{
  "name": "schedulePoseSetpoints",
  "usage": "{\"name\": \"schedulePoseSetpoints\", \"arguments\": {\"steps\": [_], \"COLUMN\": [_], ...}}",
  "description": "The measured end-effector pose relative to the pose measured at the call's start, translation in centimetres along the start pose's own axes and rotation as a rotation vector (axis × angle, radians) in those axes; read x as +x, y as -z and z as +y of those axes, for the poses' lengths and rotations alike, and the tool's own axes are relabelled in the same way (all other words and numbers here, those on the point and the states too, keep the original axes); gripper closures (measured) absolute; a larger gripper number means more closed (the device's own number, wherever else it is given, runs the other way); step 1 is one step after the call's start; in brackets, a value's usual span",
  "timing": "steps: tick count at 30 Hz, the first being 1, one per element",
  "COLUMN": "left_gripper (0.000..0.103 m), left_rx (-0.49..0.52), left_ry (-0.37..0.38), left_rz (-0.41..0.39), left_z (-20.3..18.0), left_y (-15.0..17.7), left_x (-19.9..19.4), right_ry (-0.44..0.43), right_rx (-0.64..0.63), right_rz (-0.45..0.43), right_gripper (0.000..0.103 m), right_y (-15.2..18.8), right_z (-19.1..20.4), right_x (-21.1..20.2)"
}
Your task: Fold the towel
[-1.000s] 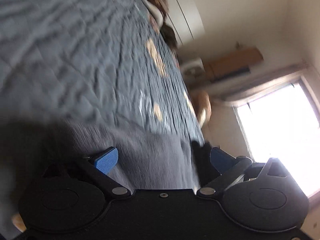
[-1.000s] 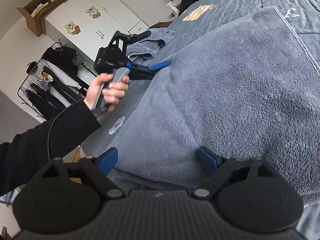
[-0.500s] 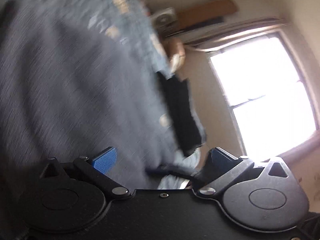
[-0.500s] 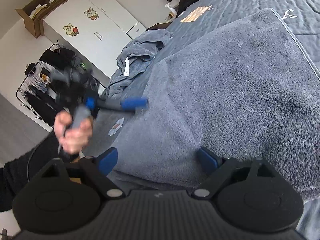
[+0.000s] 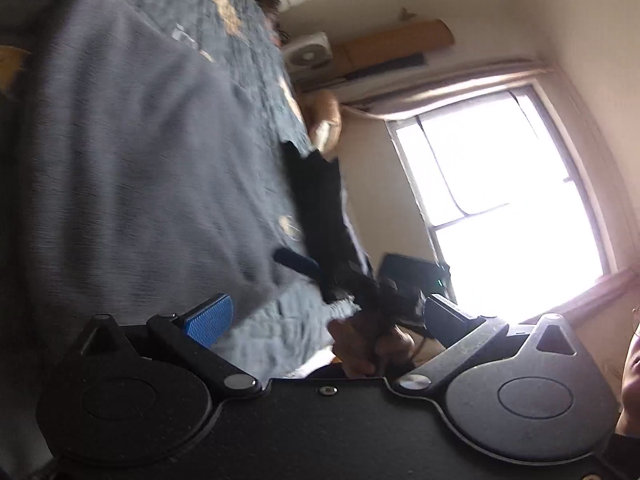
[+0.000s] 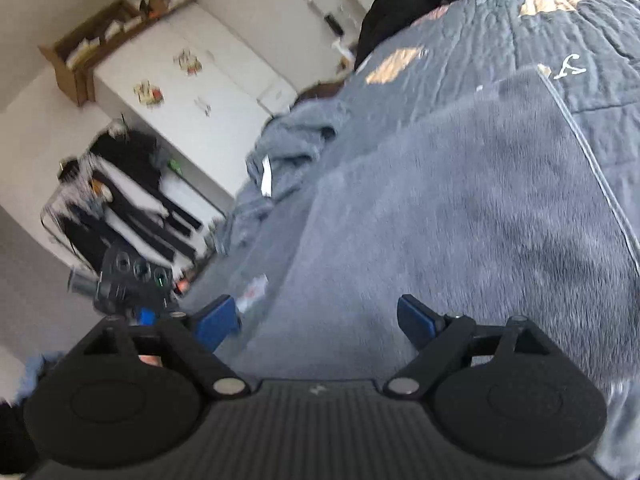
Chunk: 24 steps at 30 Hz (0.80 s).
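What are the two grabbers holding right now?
Nothing. The left gripper and the right gripper both stand open with nothing pinched between their blue pads; the grey towel lies flat on the bed.

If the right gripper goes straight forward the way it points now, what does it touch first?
Most likely the fluffy grey towel spread on the quilted blue-grey bedspread. The right gripper is open and tilts slightly down at the towel; nothing else shows in between, though depth is uncertain.

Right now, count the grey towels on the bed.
2. One towel lies spread flat in front of the right gripper; a second towel lies crumpled at the bed's far edge. Others may be out of view.
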State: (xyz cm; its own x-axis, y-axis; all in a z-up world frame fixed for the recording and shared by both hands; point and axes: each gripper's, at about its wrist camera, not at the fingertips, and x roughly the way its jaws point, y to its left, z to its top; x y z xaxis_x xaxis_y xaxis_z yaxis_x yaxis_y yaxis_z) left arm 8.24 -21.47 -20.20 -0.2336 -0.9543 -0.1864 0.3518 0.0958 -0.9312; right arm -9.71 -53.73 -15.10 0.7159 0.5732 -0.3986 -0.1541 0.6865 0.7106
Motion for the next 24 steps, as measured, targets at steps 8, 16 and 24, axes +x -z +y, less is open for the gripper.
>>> {"name": "schedulePoseSetpoints", "arguments": {"steps": [8,16,24], "left_gripper": [0.001,0.0,0.0], "left_rx": [-0.074,0.008,0.044], "left_ry": [-0.092,-0.088,-0.021], "left_rz": [0.047,-0.038,-0.105], "left_z": [3.5,-0.4,-1.4], "left_y": [2.2,2.0,-1.9], "left_x": [2.3,-1.0,3.7], "right_ry": [0.175,0.206,0.159], "right_rx": [0.204,0.206,0.035], "right_rz": [-0.013,-0.12,0.031], "right_gripper": [0.019,0.014,0.01], "right_y": [0.7,-0.9,-7.4], "right_z": [-6.2,-4.7,-1.0], "right_x": [-1.7,-5.4,2.8]}}
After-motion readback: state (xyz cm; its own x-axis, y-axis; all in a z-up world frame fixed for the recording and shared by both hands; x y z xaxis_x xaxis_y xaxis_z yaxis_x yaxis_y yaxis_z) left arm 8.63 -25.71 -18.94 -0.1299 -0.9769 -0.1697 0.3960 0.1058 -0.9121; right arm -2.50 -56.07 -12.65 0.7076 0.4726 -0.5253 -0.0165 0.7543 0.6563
